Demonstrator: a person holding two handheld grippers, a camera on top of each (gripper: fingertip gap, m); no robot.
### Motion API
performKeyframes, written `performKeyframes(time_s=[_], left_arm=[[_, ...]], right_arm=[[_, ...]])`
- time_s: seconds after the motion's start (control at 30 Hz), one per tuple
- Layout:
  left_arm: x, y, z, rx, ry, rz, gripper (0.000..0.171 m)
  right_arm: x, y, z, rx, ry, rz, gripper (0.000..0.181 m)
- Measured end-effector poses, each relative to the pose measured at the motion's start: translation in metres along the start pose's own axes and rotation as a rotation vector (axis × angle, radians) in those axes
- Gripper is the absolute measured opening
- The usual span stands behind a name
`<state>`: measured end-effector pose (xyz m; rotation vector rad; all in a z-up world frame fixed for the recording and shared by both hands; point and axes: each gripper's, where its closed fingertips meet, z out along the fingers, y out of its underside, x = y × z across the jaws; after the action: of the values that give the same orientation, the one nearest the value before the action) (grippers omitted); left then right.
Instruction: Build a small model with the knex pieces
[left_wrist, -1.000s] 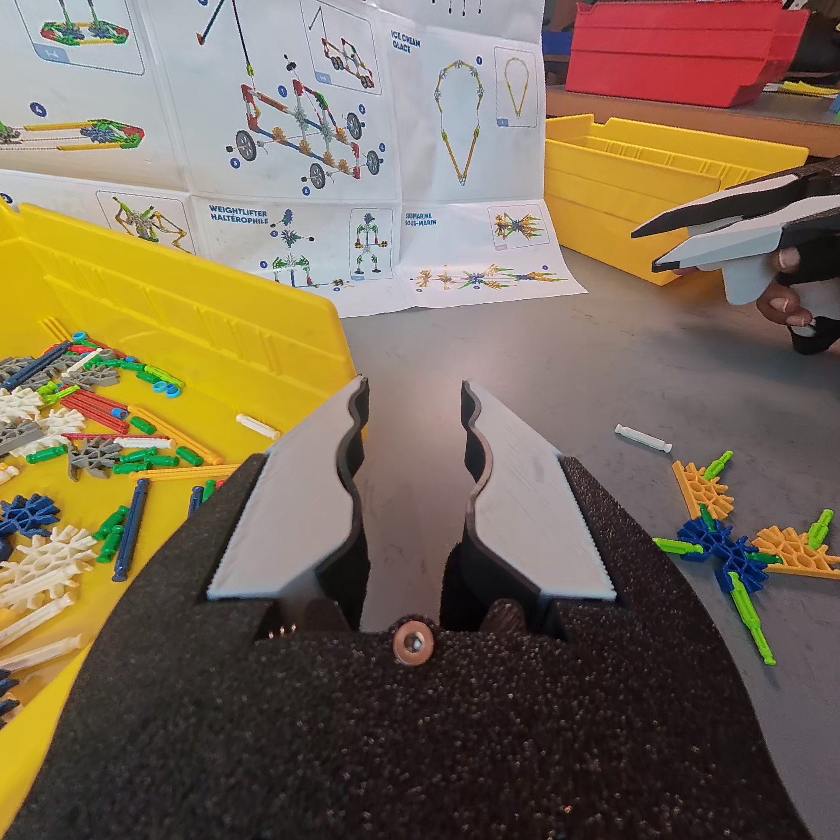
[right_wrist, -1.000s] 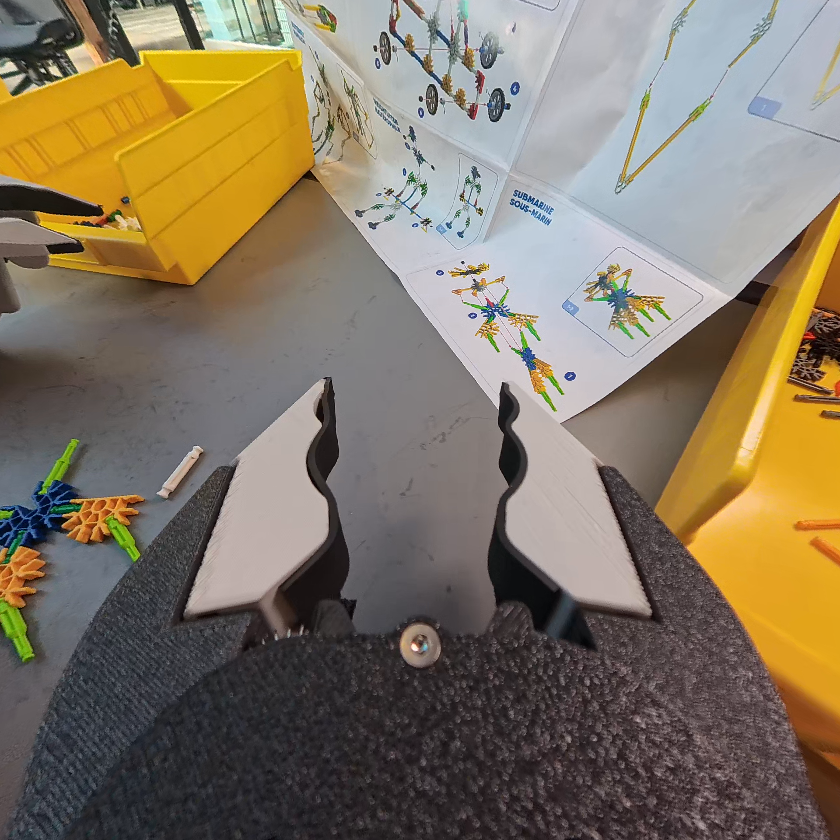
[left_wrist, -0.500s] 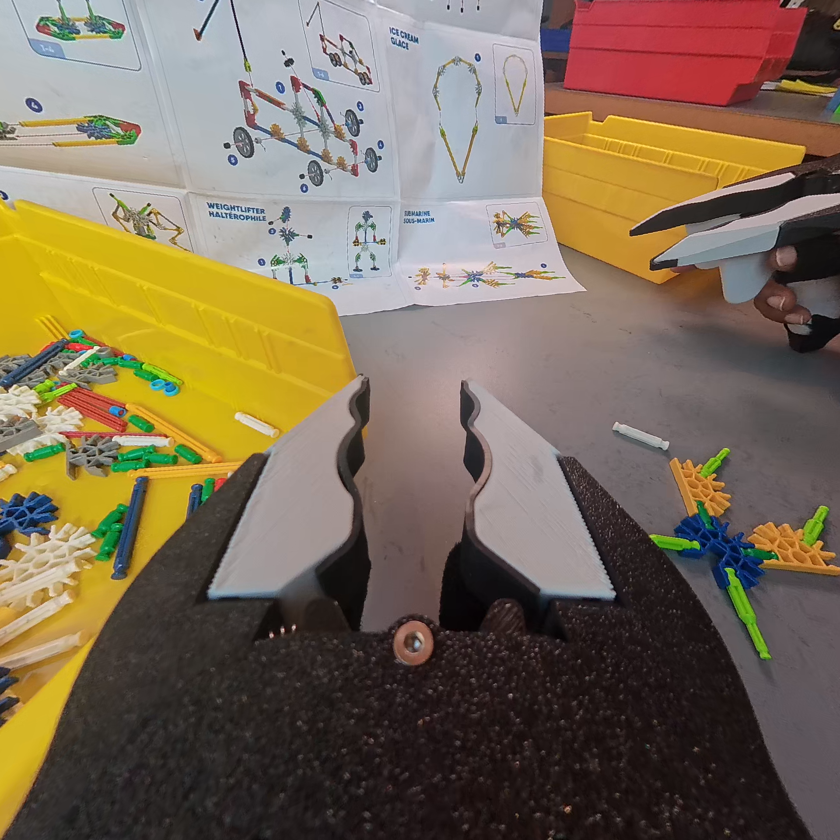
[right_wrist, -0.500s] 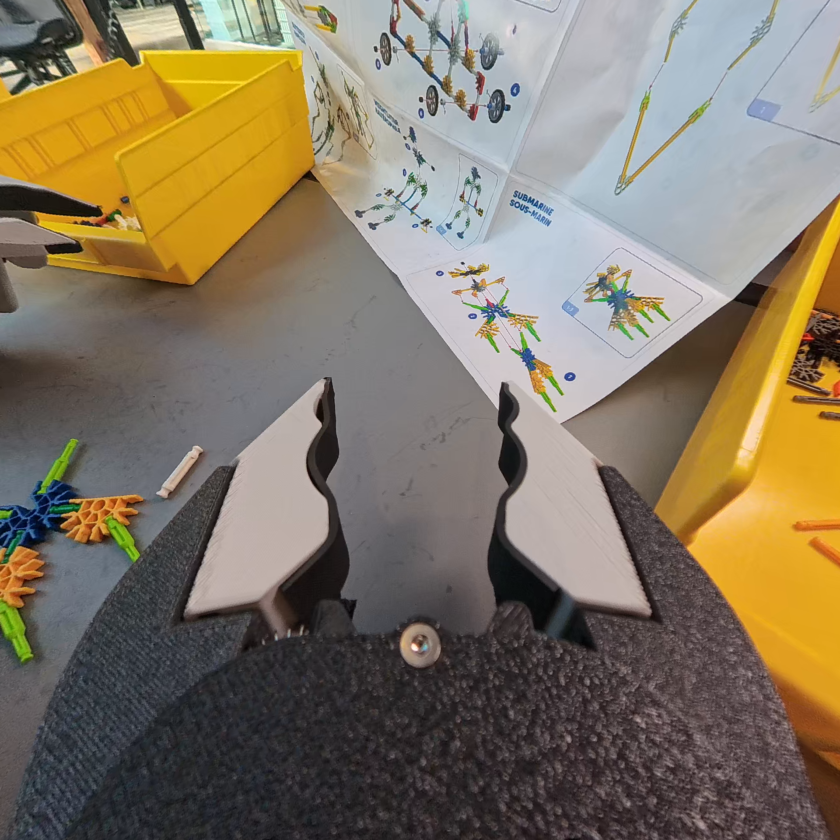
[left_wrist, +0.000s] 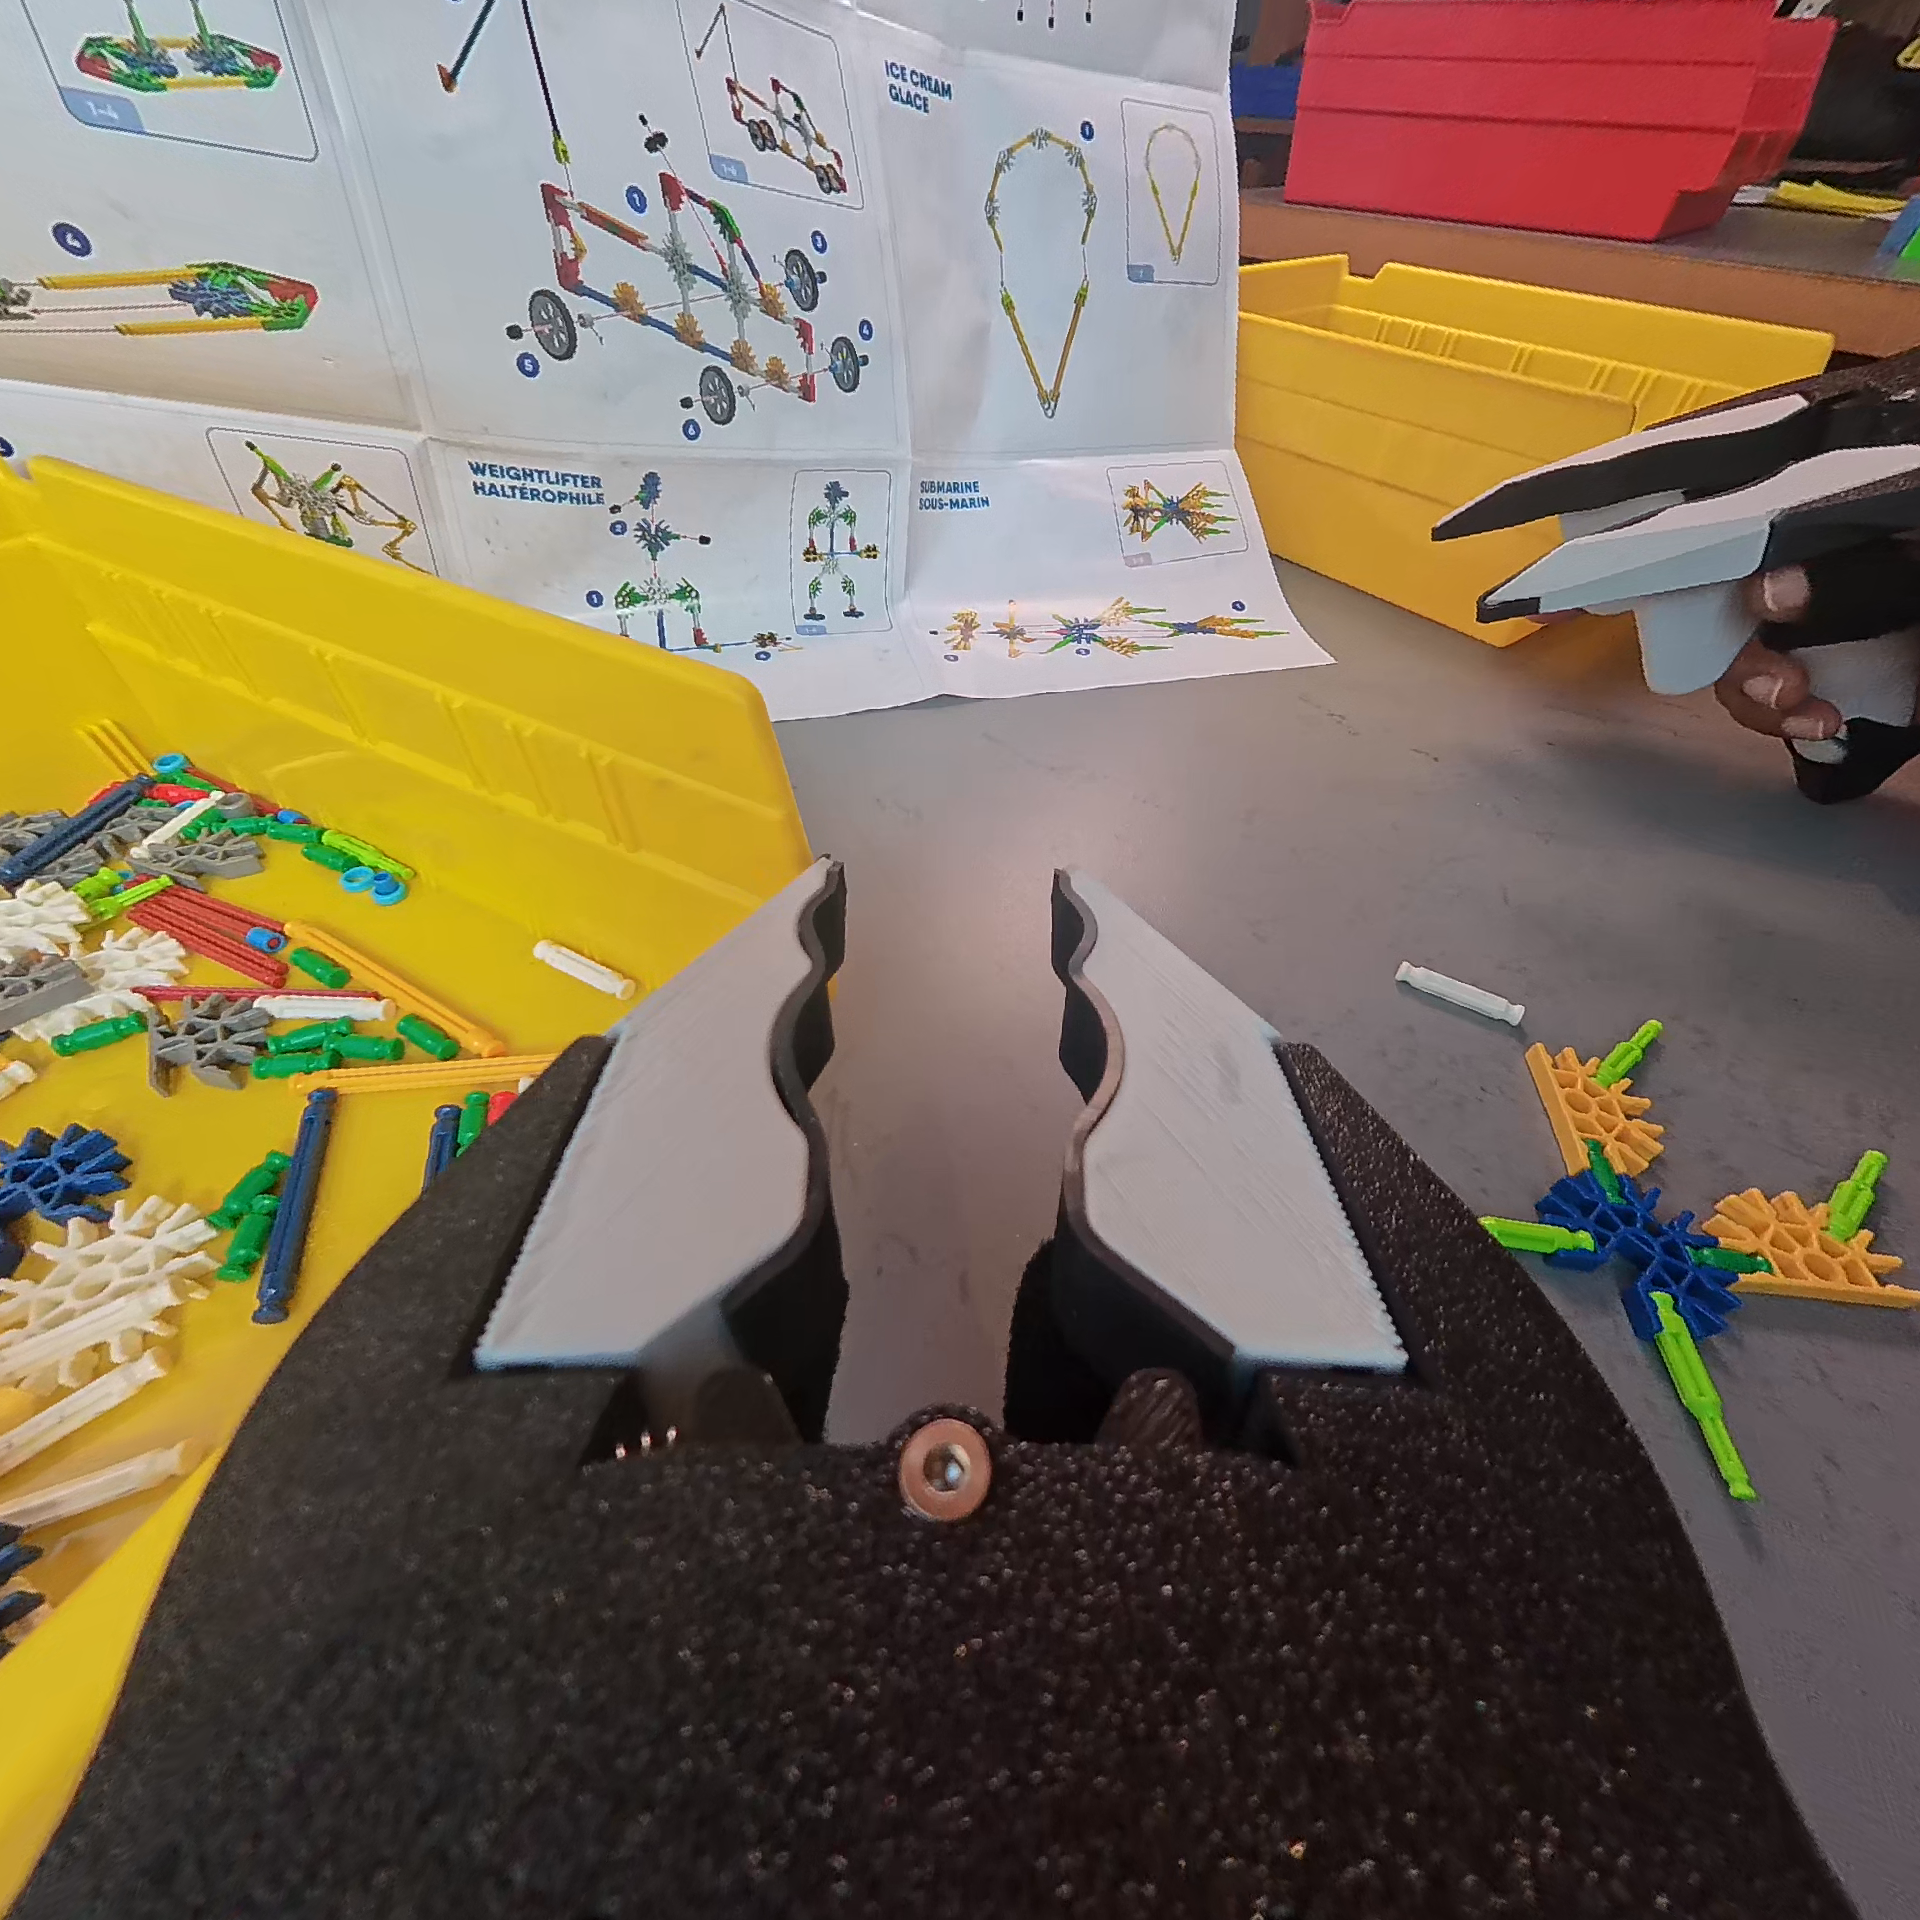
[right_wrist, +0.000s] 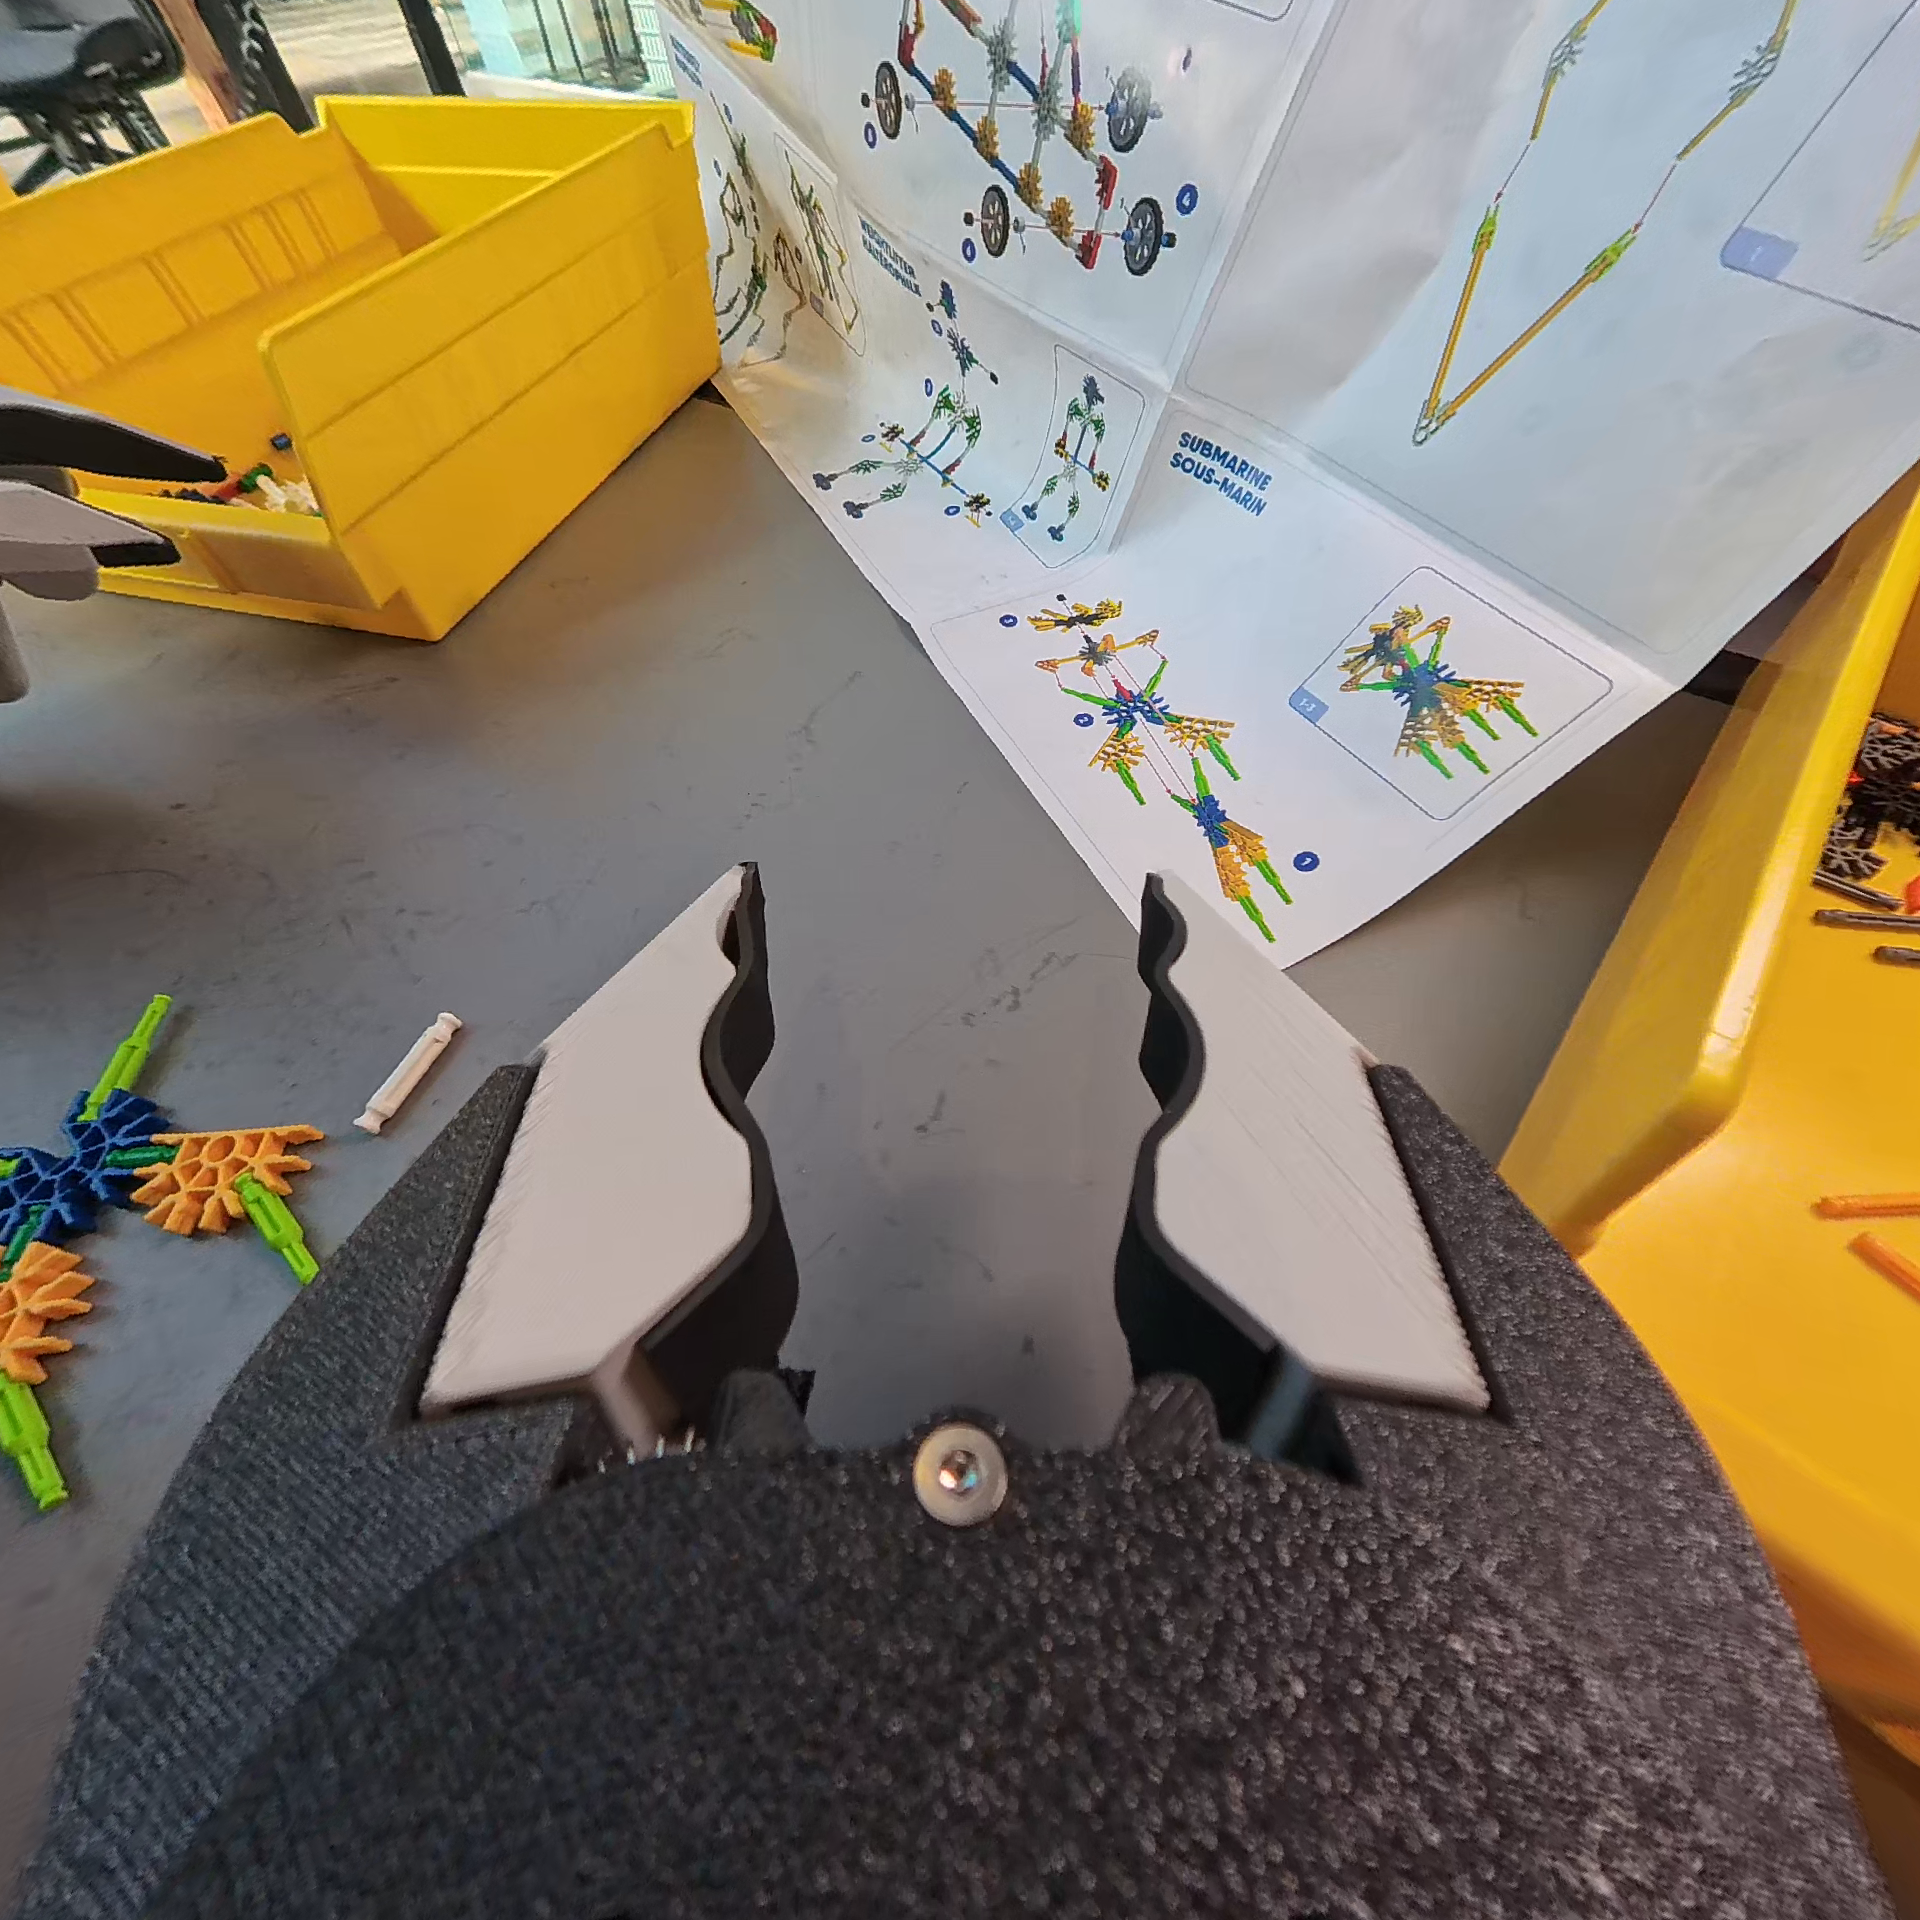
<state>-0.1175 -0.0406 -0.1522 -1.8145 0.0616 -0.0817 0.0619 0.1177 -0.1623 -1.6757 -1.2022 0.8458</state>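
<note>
Almost nothing is changing from a second ago — left hand-held gripper (left_wrist: 945, 909) is staying released and empty over bare desk (left_wrist: 1351, 831), just beside the yellow bin (left_wrist: 447, 717) wall. Right hand-held gripper (right_wrist: 948, 894) is likewise hanging spread, gripping nothing. The rod-and-connector model (right_wrist: 125, 1195) and white rod (right_wrist: 407, 1070) are lying apart between them — open room ahead, instruction sheet (right_wrist: 1351, 499) and another yellow bin (right_wrist: 1704, 1039) bordering.

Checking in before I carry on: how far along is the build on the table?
Done: a blue hub with two orange fans and green rods lies assembled. In hand: nothing; the left hand-held gripper and right hand-held gripper are open and empty. Left: a white rod lies loose beside it.
</note>
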Motion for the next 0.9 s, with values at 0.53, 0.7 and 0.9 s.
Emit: performKeyframes(time_s=[0.53, 0.7, 0.9], left_arm=[[0.014, -0.006, -0.003, 0.019, 0.044, -0.010, 0.039], [0.022, -0.011, -0.006, 0.032, 0.059, 0.022, 0.039], [0.030, -0.010, -0.006, 0.017, 0.053, 0.089, 0.036]], right_arm=[[0.008, -0.021, 0.024, 0.054, 0.157, -0.159, 0.037], [0.021, -0.033, 0.066, -0.022, 0.268, -0.251, 0.008], [0.056, -0.004, 0.122, -0.314, 0.301, -0.210, 0.017]])
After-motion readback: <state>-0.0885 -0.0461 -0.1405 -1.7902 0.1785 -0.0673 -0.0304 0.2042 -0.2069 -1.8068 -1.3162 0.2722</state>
